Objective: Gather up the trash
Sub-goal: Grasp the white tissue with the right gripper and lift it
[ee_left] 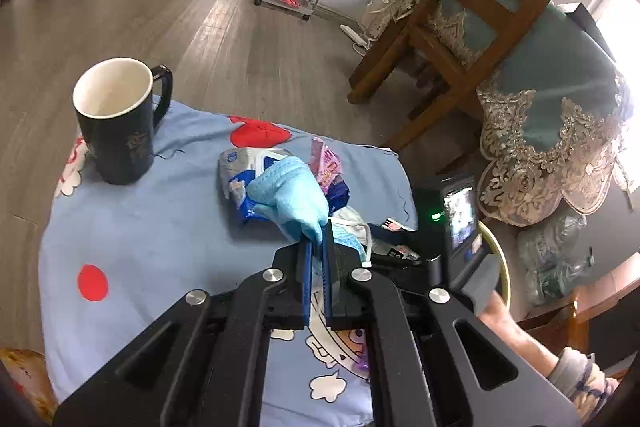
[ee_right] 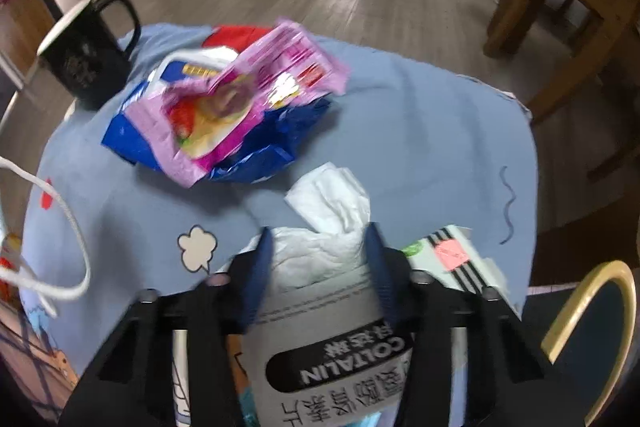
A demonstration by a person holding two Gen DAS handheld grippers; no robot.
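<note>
A light blue face mask [ee_left: 290, 195] hangs pinched by a thin edge in the left claw [ee_left: 316, 239], above the cloth-covered table [ee_left: 160, 219]. So slight a grip could let it slide free, and its loose ear loop [ee_right: 60, 227] might snag the nearby wrappers. The left claw's jaws stand nearly together, clamped on the mask. The right claw [ee_right: 320, 239] is spread wide around a crumpled white tissue [ee_right: 332, 219] and a grey printed packet [ee_right: 320, 327]; whether it grips them I cannot tell. A pink wrapper [ee_right: 240, 99] tops a blue bag [ee_right: 260, 151] further off, just right of the black mug [ee_left: 116, 123], which a careless sweep could topple.
</note>
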